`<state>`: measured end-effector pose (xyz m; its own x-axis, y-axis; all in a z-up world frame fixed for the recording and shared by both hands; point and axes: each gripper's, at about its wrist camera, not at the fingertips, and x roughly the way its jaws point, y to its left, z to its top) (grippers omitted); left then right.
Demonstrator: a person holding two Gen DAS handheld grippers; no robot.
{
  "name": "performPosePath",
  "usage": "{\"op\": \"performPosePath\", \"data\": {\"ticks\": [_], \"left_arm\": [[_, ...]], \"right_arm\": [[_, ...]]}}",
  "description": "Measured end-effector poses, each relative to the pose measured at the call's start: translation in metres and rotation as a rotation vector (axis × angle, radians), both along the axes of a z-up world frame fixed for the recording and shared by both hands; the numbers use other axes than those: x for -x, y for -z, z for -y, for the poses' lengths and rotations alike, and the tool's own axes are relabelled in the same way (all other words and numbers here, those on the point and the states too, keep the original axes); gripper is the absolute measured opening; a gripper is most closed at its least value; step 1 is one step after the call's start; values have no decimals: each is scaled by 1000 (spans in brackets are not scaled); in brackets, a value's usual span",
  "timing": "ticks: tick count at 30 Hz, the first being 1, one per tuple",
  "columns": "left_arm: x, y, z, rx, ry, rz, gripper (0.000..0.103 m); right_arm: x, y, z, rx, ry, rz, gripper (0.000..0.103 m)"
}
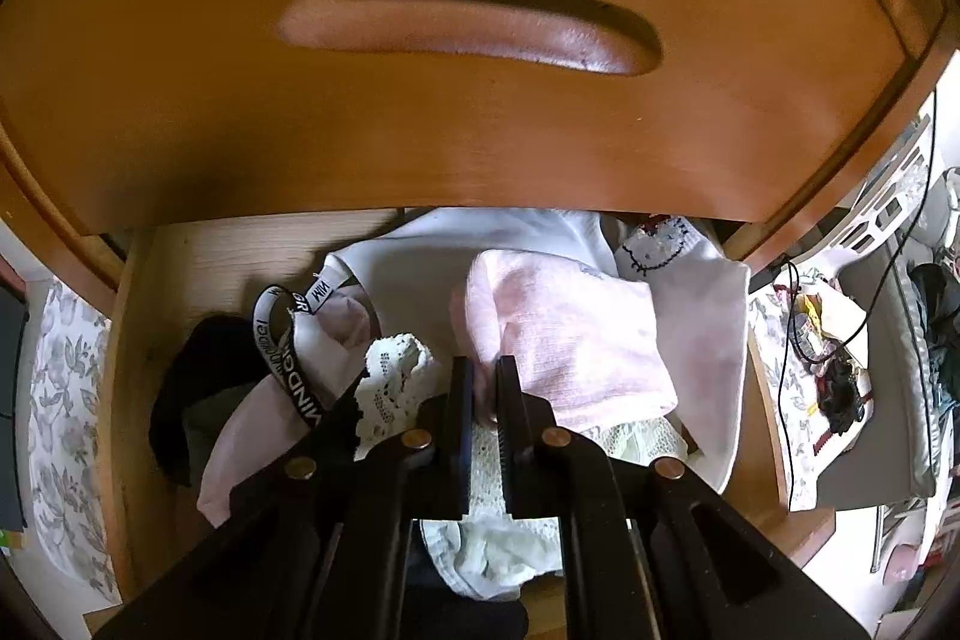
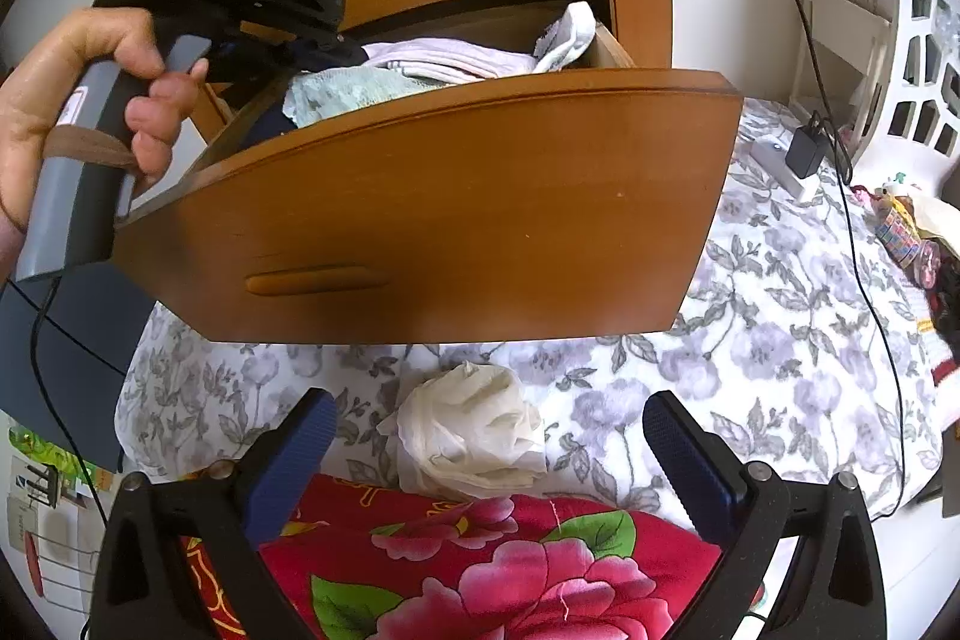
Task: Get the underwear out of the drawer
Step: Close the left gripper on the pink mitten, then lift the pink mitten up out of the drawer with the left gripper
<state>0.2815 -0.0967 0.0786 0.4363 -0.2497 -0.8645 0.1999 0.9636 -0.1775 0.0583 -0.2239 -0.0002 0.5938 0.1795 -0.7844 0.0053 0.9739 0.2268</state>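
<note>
The wooden drawer (image 2: 420, 208) stands pulled out, full of clothes. In the left wrist view my left gripper (image 1: 485, 382) reaches down into it. Its jaws are shut on a strip of white lace underwear (image 1: 486, 466), and the tips touch the edge of a folded pink garment (image 1: 570, 340). A black-and-white lettered waistband (image 1: 282, 358) lies to the left. A hand (image 2: 90, 88) holds that gripper at the drawer's left end. My right gripper (image 2: 489, 409) hangs open outside the drawer. It is above a crumpled white garment (image 2: 474, 436) on the bed.
The closed drawer front (image 1: 468, 100) above overhangs the open one. A grey floral sheet (image 2: 780, 310) covers the bed, with a red flowered cloth (image 2: 480, 568) nearest. A black cable (image 2: 864, 280) and charger (image 2: 807, 148) lie at the right, by a white lattice basket (image 2: 924, 70).
</note>
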Motion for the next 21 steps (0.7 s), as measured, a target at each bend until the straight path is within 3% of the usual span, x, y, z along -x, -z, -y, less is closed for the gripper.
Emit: {"op": "performPosePath", "data": {"ticks": [7,21], "left_arm": [[18,-30,-7,13,12,82,6],[71,-121,-38,167,7,328,6]], "right_arm": [[3,-3,2,2,8,6,103],[9,-12,-2,13,4,24,103]]}}
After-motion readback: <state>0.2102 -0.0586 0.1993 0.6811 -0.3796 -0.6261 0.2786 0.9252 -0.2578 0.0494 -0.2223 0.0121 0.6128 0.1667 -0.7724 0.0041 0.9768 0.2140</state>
